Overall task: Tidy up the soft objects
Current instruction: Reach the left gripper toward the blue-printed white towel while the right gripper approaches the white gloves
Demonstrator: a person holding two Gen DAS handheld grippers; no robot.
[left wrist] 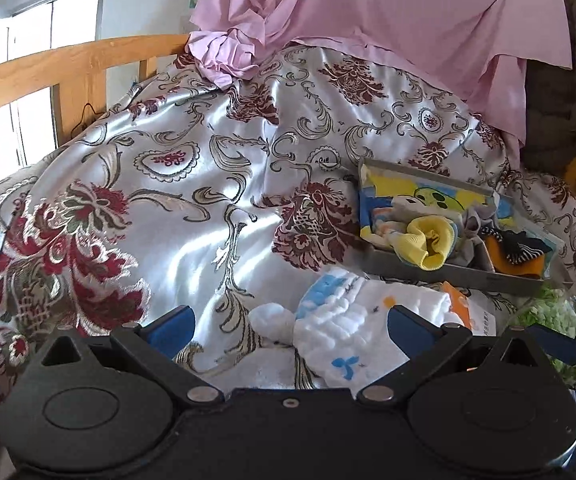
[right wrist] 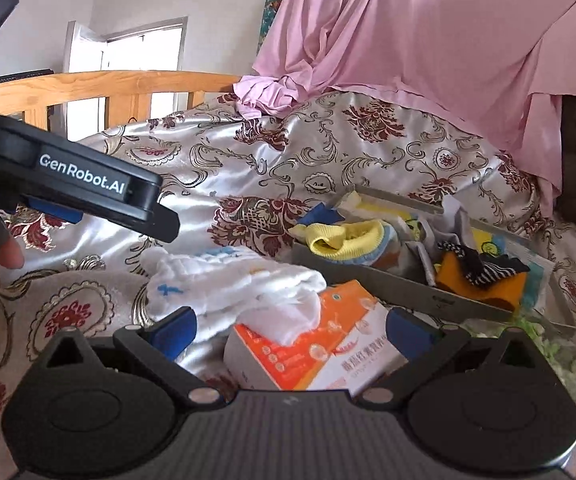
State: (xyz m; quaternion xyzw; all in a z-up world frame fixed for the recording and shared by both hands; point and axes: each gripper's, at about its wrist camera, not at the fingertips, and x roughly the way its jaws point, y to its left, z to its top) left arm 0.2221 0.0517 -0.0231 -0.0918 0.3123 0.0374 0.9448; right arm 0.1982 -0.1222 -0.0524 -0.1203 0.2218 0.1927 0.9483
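A white muslin cloth (left wrist: 351, 320) with blue and orange prints lies crumpled on the satin bedspread (left wrist: 192, 216), partly over an orange and white box (right wrist: 319, 344). My left gripper (left wrist: 289, 324) is open, its jaws wide on either side of the cloth's near end. My right gripper (right wrist: 289, 326) is open and empty, its jaws spread around the box and the cloth's edge (right wrist: 248, 292). A grey tray (left wrist: 447, 270) holds a yellow sock (left wrist: 427, 246), a black striped sock on orange cloth (right wrist: 475, 272) and other small fabrics. The left gripper's body (right wrist: 88, 184) shows at the left of the right wrist view.
A pink sheet (left wrist: 367, 20) hangs behind the bed. A wooden bed rail (left wrist: 48, 72) runs along the left. A clear bag with green bits (left wrist: 551, 312) lies right of the box. A dark cushion (left wrist: 575, 92) sits at the far right.
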